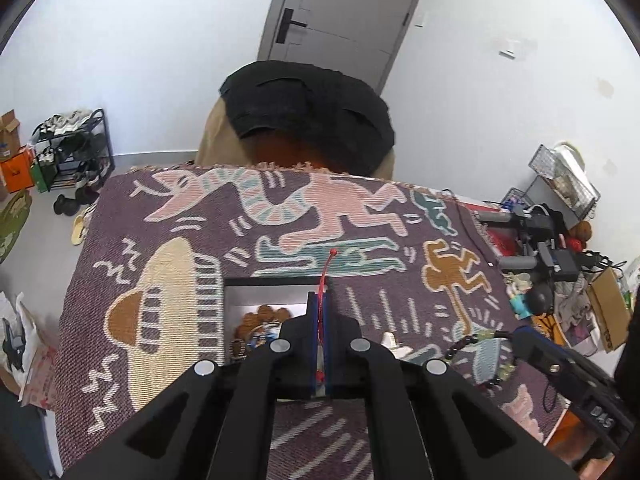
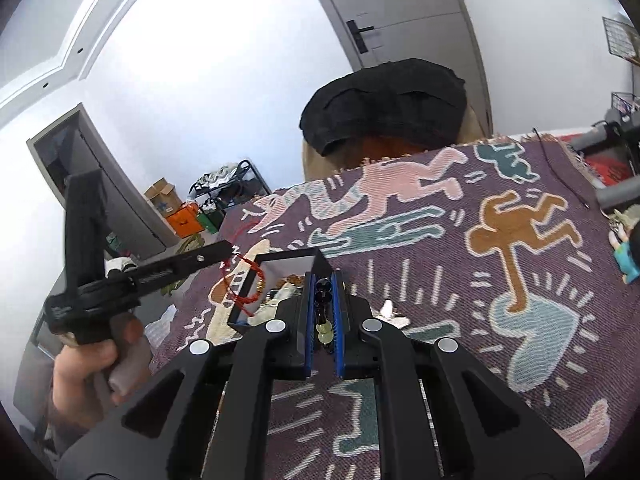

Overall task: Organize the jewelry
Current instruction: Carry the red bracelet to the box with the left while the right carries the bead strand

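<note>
Left wrist view shows the left gripper (image 1: 320,304) with its blue pads pressed fully together on a thin red cord bracelet (image 1: 325,272), whose knotted end sticks out past the fingertips over the patterned woven blanket (image 1: 160,232). Just under these fingertips stands the jewelry box (image 1: 230,292), black outside and white inside, and it already contains several pieces: brown round beads and some blue and pale items, too tangled to name one by one.

Right wrist view shows the right gripper (image 2: 322,296) with a narrow gap between its pads, closed on a beaded bracelet (image 2: 322,312) with dark beads and pale green ones. It hangs near the right edge of the same box. In this view the red cord loops down from the left gripper over the box's left wall, and the hand (image 2: 88,368) holding that tool is at the left.

I judge the task to be well advanced but not finished. Part of the jewelry is already in the box; two bracelets are in the grippers and not yet laid inside. One small pale piece (image 2: 390,312) lies on the blanket just right of the box, and it probably must be collected afterwards.
</note>
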Demonstrator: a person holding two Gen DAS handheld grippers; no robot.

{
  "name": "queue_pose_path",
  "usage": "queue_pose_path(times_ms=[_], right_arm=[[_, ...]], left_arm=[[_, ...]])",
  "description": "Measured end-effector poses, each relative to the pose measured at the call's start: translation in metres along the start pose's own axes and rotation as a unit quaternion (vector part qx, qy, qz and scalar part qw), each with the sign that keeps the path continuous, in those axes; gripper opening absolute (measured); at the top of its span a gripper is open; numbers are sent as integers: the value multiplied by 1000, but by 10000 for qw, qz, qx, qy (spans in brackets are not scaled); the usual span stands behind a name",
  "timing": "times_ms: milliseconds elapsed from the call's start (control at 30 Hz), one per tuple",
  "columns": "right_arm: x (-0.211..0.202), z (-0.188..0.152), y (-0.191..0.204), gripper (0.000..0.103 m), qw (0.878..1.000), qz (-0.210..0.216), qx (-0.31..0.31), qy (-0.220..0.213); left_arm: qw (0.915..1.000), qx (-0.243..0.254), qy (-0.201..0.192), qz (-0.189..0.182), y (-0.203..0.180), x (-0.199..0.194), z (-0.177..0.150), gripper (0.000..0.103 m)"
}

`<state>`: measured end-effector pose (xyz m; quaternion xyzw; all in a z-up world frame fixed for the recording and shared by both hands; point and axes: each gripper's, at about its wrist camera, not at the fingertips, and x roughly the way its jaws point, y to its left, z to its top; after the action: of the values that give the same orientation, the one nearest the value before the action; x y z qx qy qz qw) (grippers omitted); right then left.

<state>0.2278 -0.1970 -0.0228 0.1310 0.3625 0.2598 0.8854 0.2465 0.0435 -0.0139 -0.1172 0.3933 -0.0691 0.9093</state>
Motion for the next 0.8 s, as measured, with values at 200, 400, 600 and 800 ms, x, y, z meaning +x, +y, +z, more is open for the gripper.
queue_pose_path(times_ms=[200, 400, 600, 800], right_arm=[[12, 0, 17, 9, 9999, 39, -122, 65], [28, -2, 27, 9, 9996, 46, -207, 197], [37, 4, 41, 9, 9992, 101, -324, 228], [55, 15, 59, 9, 9984, 169, -465, 266]], left_arm=[[9996, -118, 106, 232, 21, 20, -6, 0], [9993, -85, 220, 290, 31, 40, -6, 2], [9993, -6, -134, 353, 33, 23, -10, 74], [9988, -260, -211, 361, 57, 5, -9, 76]])
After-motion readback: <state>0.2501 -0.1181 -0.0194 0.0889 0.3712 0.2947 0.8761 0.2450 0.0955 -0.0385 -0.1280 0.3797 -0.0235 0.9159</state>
